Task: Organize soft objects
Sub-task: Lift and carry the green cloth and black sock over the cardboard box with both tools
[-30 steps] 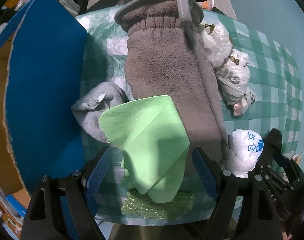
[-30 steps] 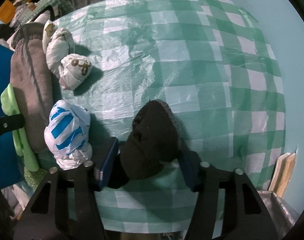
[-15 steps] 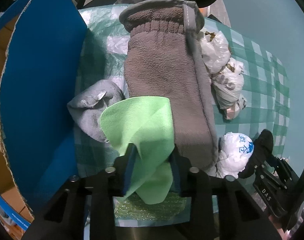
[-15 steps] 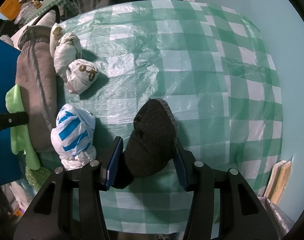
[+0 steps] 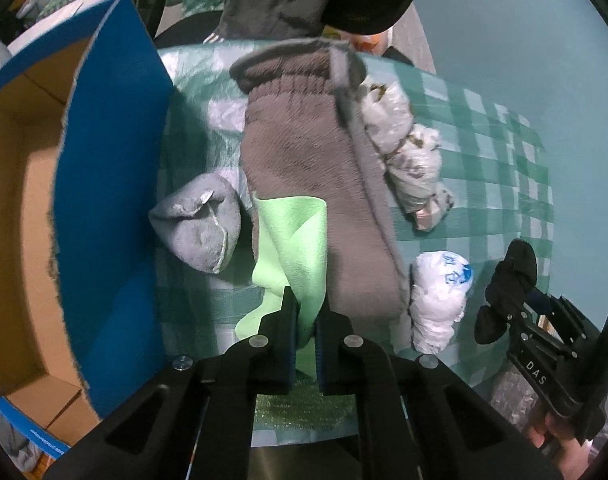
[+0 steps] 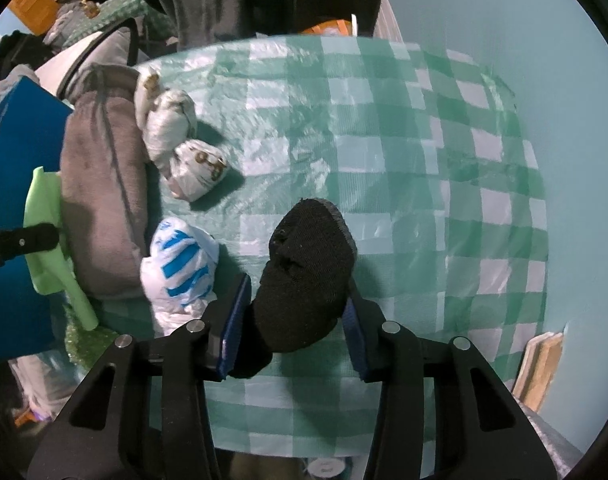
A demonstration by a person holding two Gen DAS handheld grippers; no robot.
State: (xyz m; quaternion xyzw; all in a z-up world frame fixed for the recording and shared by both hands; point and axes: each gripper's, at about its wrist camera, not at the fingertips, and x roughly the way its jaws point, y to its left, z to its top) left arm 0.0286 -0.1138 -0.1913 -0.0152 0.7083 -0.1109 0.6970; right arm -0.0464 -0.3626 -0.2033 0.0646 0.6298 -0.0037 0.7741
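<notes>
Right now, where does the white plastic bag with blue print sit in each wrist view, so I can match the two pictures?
Left wrist view: the white bag with blue print lies lower right of centre, against the right edge of the long grey fleece mitt.
Right wrist view: the same bag lies left of centre, between the mitt and the black sock.
Shared landmark: the grey mitt beside it.

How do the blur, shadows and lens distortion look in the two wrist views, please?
Left wrist view: motion blur softens the brown mitten and the box, while the left gripper stays sharp; the fisheye bows the checked cloth. Right wrist view: mostly sharp, faint smear on the far cloth, soft shadows beside the bags, dark circular corners.
</notes>
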